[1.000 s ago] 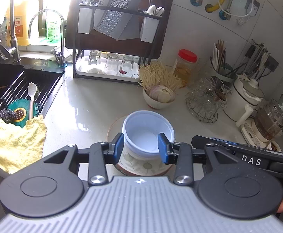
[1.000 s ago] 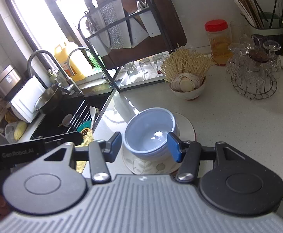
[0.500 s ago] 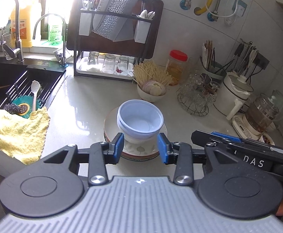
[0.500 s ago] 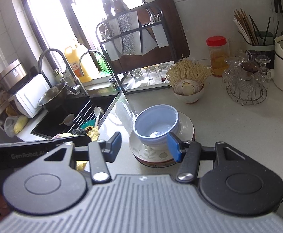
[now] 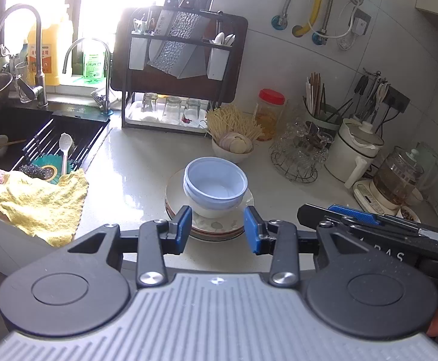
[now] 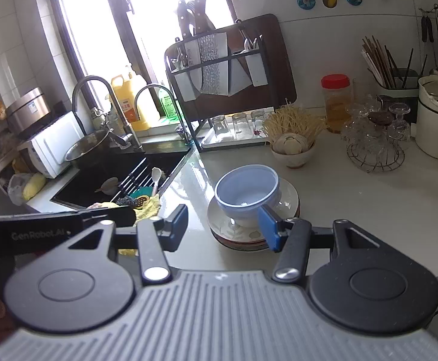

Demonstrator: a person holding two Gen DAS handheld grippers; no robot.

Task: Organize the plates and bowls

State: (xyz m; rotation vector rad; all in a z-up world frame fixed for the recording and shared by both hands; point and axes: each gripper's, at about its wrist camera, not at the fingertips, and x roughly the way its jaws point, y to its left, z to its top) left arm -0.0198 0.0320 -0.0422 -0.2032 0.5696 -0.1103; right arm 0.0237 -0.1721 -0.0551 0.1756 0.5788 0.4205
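1. Bowls (image 5: 215,187): pale blue, nested one inside another, upright, standing on the plates at the middle of the surface; also seen from the right wrist view (image 6: 247,191).
2. Plates (image 5: 177,194): a short stack, cream with a leaf print on the top one and a darker rim lower down, resting on the white surface (image 5: 134,180) to the right of the sink.
3. Left tool (image 5: 218,229): blue-padded fingers apart, nothing between them; it sits on the near side of the plates, above the surface, with the stack showing through the gap.
4. Right tool (image 6: 224,228): fingers spread wide, holding nothing; the right pad overlaps the near edge of the stack in view, but contact cannot be told.
5. Yellow cloth (image 5: 38,204): draped over the near left edge of the surface beside the sink.
6. Sink (image 5: 23,138): dark, far left, with a drainer rack holding a white spoon (image 5: 64,153).
7. Small bowl (image 5: 232,150): white, just beyond the plates, holding dried noodles and garlic.
8. Knife rack (image 5: 177,69): black, far centre, with upturned glasses on its lower tray.
9. Red-lidded jar (image 5: 270,114): far right of the small bowl, near the wire basket of glassware (image 5: 298,153).
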